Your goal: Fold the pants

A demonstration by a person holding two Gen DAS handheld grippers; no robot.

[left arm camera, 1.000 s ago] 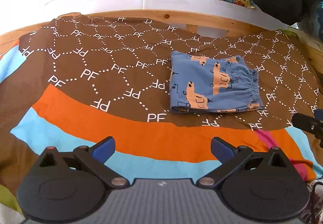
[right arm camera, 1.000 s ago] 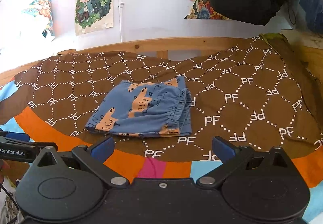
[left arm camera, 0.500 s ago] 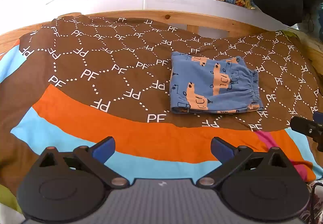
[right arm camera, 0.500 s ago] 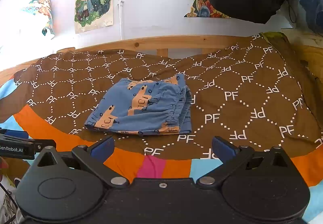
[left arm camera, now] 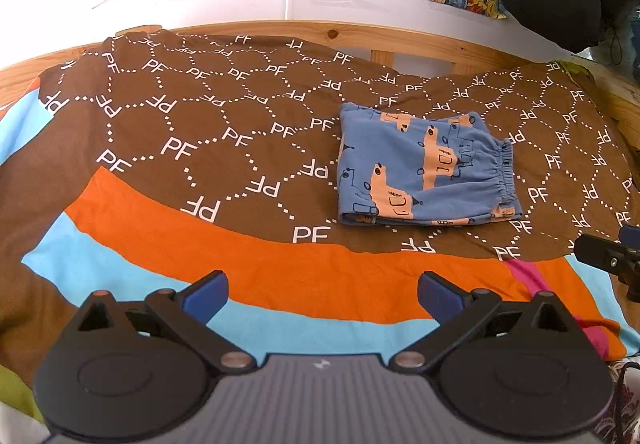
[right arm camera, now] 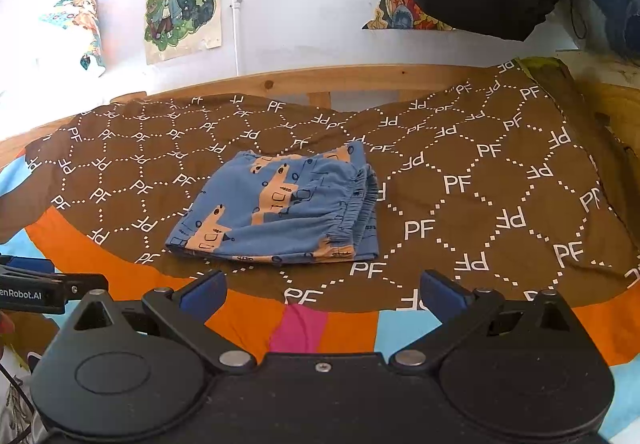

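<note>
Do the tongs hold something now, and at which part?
Nothing is held. The left tongs and right tongs are open, apart from the folded pants on the bedspread.

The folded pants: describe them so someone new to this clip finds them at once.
Start at the wooden bed rail under the postered wall; below it lies a brown bedspread printed with white PF letters. On it sit the folded blue pants, the only garment, with tan vehicle prints and a gathered waistband.

Right gripper (left arm camera: 612, 260): cut off by the left wrist view's right edge; finger spread unreadable there.
Left gripper (right arm camera: 36, 284): cropped at the right wrist view's left edge.
Pants (left arm camera: 424, 168): inner folded layers hidden.
</note>
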